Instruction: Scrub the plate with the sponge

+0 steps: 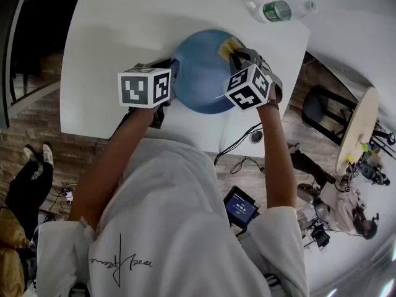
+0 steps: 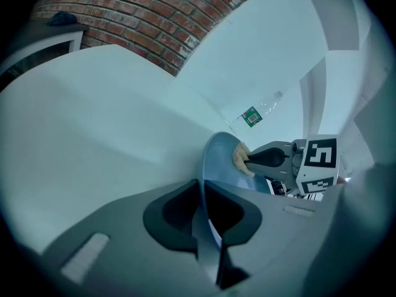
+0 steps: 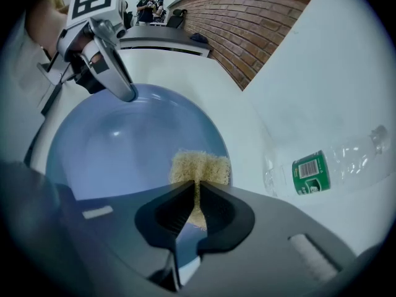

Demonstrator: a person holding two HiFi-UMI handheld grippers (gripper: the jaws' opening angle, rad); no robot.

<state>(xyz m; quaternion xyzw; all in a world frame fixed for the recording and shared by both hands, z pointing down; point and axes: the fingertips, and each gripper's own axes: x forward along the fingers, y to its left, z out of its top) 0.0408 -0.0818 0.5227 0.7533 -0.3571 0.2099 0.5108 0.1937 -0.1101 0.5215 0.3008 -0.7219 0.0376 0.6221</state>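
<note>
While left tool [image 2: 203, 192] pinches round blue plate [image 3: 124, 147], right tool [image 3: 197, 189] pinches yellow fibrous sponge [image 3: 201, 164] against it; scrubbing seemingly mid-course.

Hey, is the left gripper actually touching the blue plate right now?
Touching. In the left gripper view, the left gripper has its jaws closed on the plate, whose rim runs straight between them.

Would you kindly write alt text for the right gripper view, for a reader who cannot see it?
The right gripper, jaws shut on a yellow sponge, holds it at the right edge of a blue plate. The left gripper grips the plate's far rim, and a clear bottle lies on the white table to the right.
</note>
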